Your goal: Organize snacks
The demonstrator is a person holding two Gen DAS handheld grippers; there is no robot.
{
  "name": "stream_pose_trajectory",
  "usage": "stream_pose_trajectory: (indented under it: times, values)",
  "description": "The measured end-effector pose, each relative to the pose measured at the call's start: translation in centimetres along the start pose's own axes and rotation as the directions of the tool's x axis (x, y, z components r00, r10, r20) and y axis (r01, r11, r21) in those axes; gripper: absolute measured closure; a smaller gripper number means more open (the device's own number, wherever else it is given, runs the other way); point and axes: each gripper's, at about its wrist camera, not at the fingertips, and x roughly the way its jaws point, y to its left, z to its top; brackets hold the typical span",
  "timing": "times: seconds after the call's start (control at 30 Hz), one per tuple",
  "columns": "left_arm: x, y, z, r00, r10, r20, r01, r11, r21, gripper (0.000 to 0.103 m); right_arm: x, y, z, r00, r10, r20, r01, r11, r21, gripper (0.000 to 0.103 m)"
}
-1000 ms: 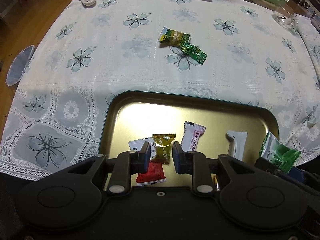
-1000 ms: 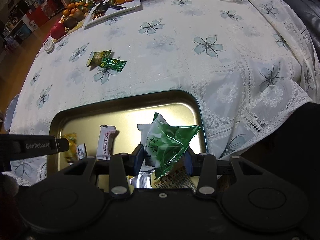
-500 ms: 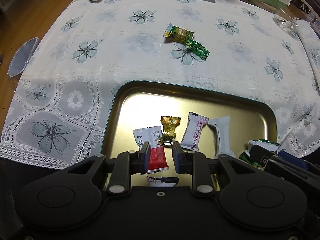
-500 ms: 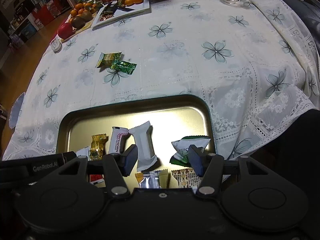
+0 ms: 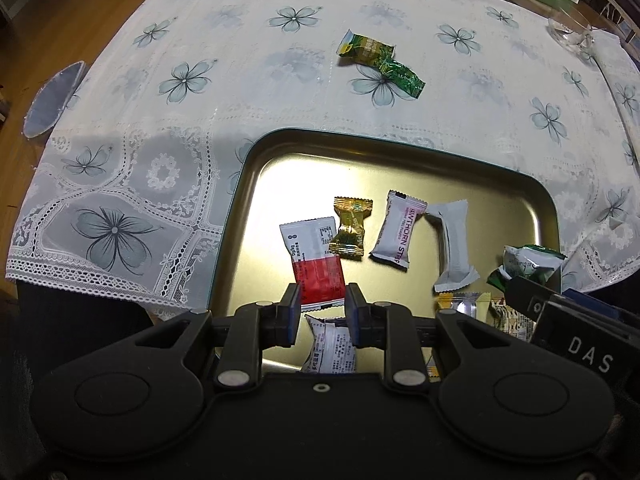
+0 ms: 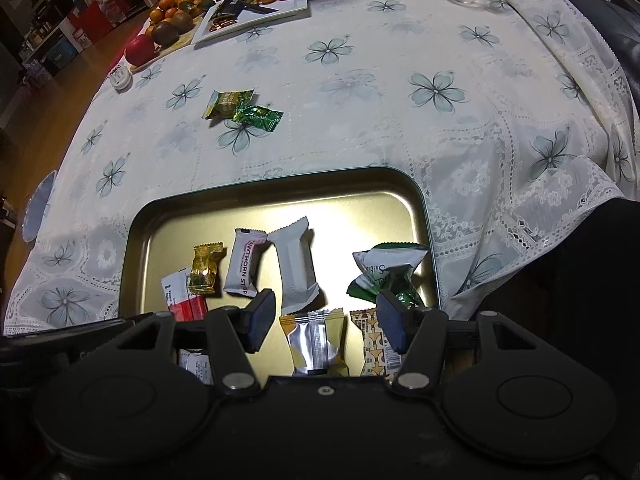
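**Loose snacks: two left on the cloth, the rest in the tray**

Item: two small wrappers, yellow-green packet (image 5: pixel 366 49) and dark green candy (image 5: pixel 402 76), touching, on the tablecloth (image 5: pixel 248 80) well beyond the far rim of the tray (image 5: pixel 240 200). Judged light, crinkly and slippery; best pinched across the middle or by a crimped end.

In the tray: red-and-white packet (image 5: pixel 314 258), gold candy (image 5: pixel 350 228), pink-lettered bar (image 5: pixel 398 230), white bar (image 5: pixel 454 248), green-and-white bag (image 6: pixel 386 270).

Left gripper (image 5: pixel 322 306): jaws partly apart, holding nothing. Right gripper (image 6: pixel 326 320): jaws wide apart, holding nothing; both above the tray's near side.
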Motion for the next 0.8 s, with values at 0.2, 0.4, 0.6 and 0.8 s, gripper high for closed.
stream_pose_trajectory:
  times: [0.2, 0.4, 0.6, 0.8]
  values:
    - [-0.2, 0.4, -0.8, 1.0, -0.013, -0.006, 0.013, 1.0, -0.004, 0.069, -0.6, 0.4, -0.7, 1.0, 0.007, 0.001, -0.007, 1.0, -0.011, 0.044]
    - [-0.3, 0.6, -1.5, 1.0, -0.022, -0.011, 0.022, 1.0, -0.002, 0.069, -1.1, 0.6, -1.4, 1.0, 0.009, 0.003, -0.009, 1.0, -0.024, 0.044]
    - [0.0, 0.9, -1.9, 0.999, -0.039, -0.032, 0.039, 0.999, -0.008, 0.069, -1.1, 0.9, -1.8, 1.0, 0.014, -0.005, -0.014, 0.999, -0.034, 0.044]
    - [1.0, 1.5, -1.8, 0.995, -0.07, -0.077, 0.069, 0.997, -0.021, 0.069, -0.1, 1.0, -1.8, 0.999, 0.021, -0.042, -0.023, 0.999, -0.037, 0.043]
